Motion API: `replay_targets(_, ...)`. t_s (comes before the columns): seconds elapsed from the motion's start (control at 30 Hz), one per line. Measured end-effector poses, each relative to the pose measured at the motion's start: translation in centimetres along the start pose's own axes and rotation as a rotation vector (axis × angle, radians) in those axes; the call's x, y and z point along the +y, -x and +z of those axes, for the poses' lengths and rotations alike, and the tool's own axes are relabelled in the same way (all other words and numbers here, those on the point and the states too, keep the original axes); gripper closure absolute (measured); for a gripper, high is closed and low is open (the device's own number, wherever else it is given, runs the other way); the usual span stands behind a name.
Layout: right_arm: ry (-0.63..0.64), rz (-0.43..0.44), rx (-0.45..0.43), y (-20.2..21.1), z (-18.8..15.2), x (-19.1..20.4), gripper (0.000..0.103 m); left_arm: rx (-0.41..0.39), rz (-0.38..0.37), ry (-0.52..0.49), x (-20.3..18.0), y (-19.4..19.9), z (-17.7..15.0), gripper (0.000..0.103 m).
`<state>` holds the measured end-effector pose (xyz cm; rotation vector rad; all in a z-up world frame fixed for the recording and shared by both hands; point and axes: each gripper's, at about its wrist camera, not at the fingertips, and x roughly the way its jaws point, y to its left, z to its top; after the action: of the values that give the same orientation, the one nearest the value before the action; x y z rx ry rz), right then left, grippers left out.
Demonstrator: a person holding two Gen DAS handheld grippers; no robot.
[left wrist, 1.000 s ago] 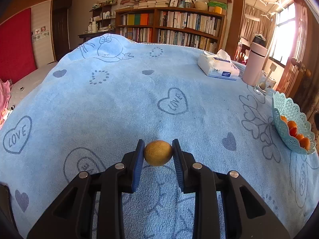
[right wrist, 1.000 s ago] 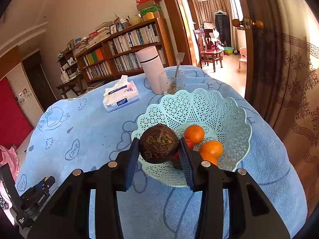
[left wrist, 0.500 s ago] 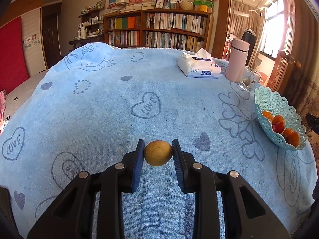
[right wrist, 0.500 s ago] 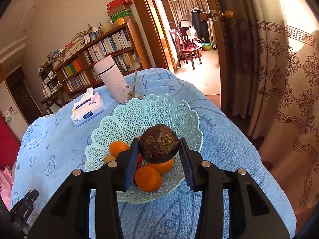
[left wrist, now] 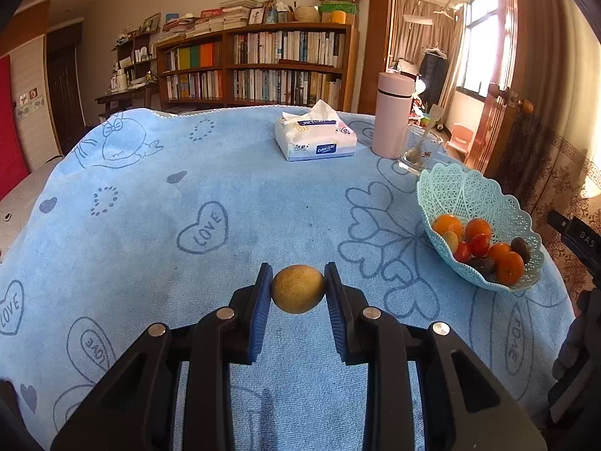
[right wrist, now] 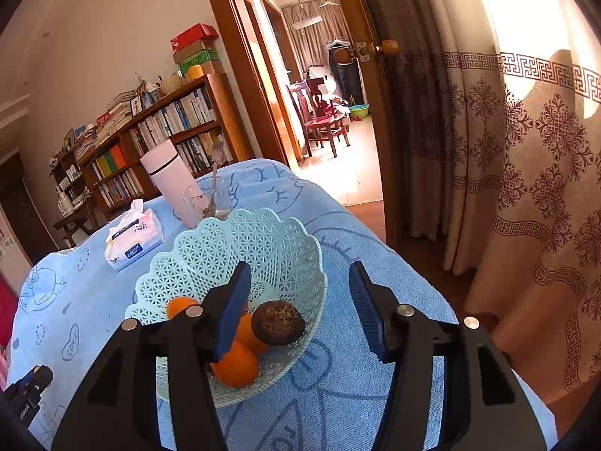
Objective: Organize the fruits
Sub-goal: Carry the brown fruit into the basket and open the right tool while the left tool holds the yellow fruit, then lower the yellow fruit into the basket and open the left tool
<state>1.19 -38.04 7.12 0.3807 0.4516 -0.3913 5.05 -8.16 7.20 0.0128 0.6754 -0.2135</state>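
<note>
My left gripper (left wrist: 298, 288) is shut on a small yellow-brown fruit (left wrist: 298, 288), held above the blue towel. Off to its right stands the mint lattice basket (left wrist: 469, 195) with oranges (left wrist: 505, 259), small red fruits and dark fruits. In the right wrist view my right gripper (right wrist: 300, 304) hangs over the same basket (right wrist: 233, 248) with its jaws opening. A dark wrinkled fruit (right wrist: 278, 322) lies free in the basket on the oranges (right wrist: 234, 364), below and between the pads, touching neither.
A tissue pack (left wrist: 315, 139), a pink flask (left wrist: 392, 114) and a glass with a spoon (left wrist: 419, 150) stand at the table's far side. The blue towel (left wrist: 188, 195) covers the table. The table's right edge drops off beside a patterned curtain (right wrist: 526, 188) and an open door.
The right gripper carried the dark fruit over the basket, opened, and the fruit dropped onto the oranges. The left gripper moved right toward the basket, still holding the yellow-brown fruit.
</note>
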Motion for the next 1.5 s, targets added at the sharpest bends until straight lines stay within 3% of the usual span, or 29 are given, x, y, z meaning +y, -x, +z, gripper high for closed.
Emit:
replay_targets(0.07,0.008,-0.048,-0.055,0.5,-0.1,-0.2,0.036,0.006,-0.035,-0.011,-1.1,-0.2,0.5,0.074)
replay_targets(0.2,0.034,-0.093,-0.121,1.2,-0.7,-0.1,0.035,0.019,-0.108,-0.031,-3.3,-0.9,1.4,0.074)
replay_targets(0.5,0.003,-0.124,-0.136,1.1,-1.3,-0.7,0.035,0.049,-0.262,-0.082,-8.3,-3.5,3.9,0.074)
replay_targets(0.83,-0.005,-0.128,-0.129,0.9,-1.6,-0.8,0.035,0.049,-0.311,-0.166,-13.6,-6.3,5.4,0.074)
replay_targets(0.97,-0.002,-0.127,-0.120,0.7,-1.6,-0.8,0.028,0.041,-0.303,-0.199,-15.3,-7.2,5.9,0.074)
replay_targets(1.0,-0.002,-0.127,-0.119,0.6,-1.6,-0.8,0.028,0.039,-0.303,-0.205,-15.5,-7.3,5.9,0.072)
replay_targets(1.07,-0.005,-0.125,-0.117,0.6,-1.6,-0.9,0.028,0.031,-0.298,-0.206,-15.7,-7.3,6.0,0.054)
replay_targets(1.1,-0.007,-0.124,-0.115,0.6,-1.6,-0.9,0.028,0.017,-0.289,-0.202,-15.6,-7.2,6.0,0.038)
replay_targets(1.13,-0.010,-0.125,-0.114,0.6,-1.6,-1.0,0.028,0.001,-0.276,-0.201,-15.5,-7.1,6.0,0.034)
replay_targets(1.4,-0.011,-0.130,-0.123,0.7,-1.7,-1.0,0.014,-0.077,-0.159,-0.278,-15.4,-5.9,5.6,0.015)
replay_targets(1.5,-0.014,-0.131,-0.124,0.7,-1.6,-1.0,0.014,-0.109,-0.111,-0.311,-15.2,-5.2,5.3,0.014)
